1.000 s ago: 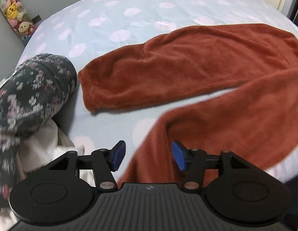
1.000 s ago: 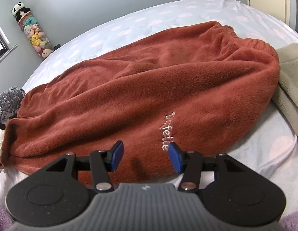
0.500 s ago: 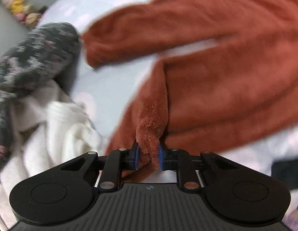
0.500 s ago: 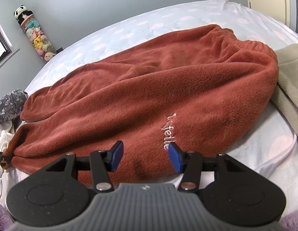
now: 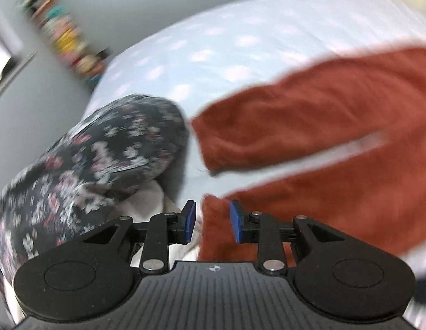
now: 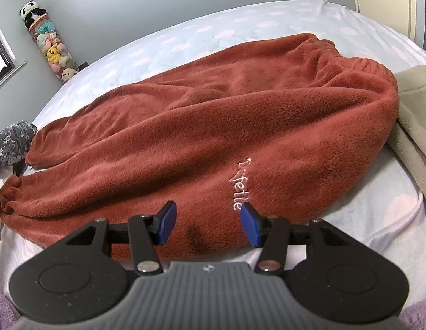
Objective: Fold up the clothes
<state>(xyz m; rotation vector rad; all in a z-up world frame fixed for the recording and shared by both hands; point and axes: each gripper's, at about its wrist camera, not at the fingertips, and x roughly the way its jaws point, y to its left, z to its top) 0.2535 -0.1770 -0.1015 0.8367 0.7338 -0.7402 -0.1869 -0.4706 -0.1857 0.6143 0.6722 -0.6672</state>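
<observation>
Having just let go of the near leg cuff, the left gripper [image 5: 210,217] is hanging jaws apart like the right gripper [image 6: 207,221], leaving the trousers [image 6: 213,126] lying unfolded, legs apart, on the bed [image 6: 240,24].

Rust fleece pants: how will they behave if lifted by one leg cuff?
The rust fleece pants look thick and plush, so probably floppy, sagging from the left gripper. Fuzzy pile likely grips pads well. Spread across the bed, the rest will probably drag.

A spotted bed [image 6: 185,38] carries rust fleece trousers [image 6: 213,126], a floral garment [image 5: 97,159] and beige cloth [image 6: 413,110].
</observation>
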